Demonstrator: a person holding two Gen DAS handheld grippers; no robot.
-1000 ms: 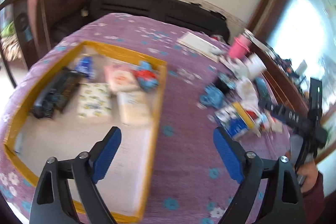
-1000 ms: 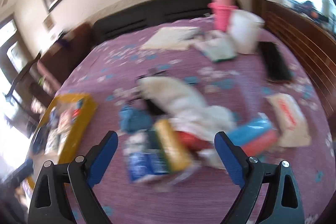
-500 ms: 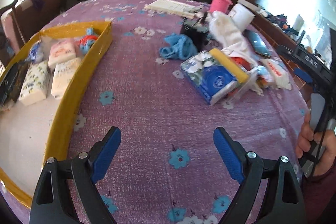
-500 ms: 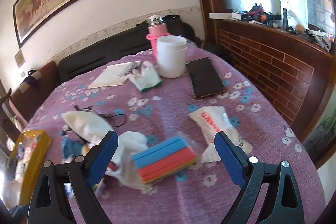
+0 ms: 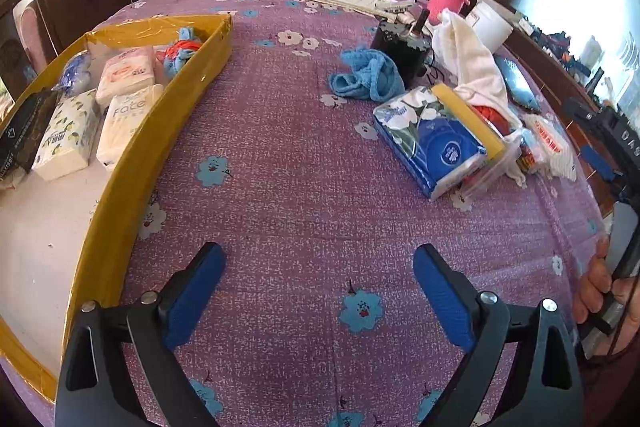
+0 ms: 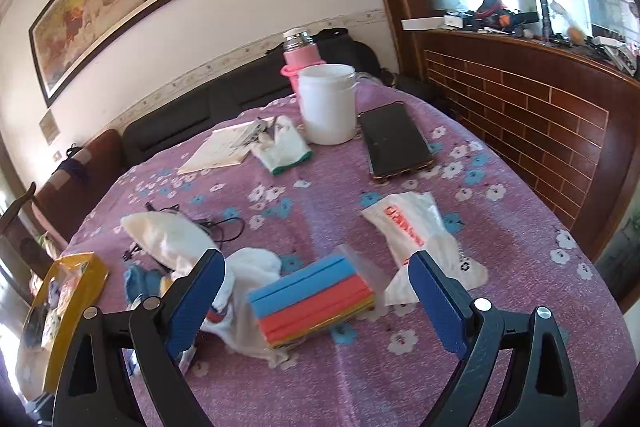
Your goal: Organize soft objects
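Sponges [image 6: 312,301], a blue and red stack, are sitting bottom center between the wide-open fingers of the right gripper [image 6: 316,291], nothing grabbed. Left gripper [image 5: 320,285] is hanging spread apart over bare purple tablecloth [image 5: 300,187]. Blue tissue pack [image 5: 434,147] is lying center right, yellow tray [image 5: 132,163] along the left edge.

Tissue packs [image 5: 66,135] in tray [image 5: 132,171] at left, sponges [image 6: 312,301] before phone [image 6: 394,143]
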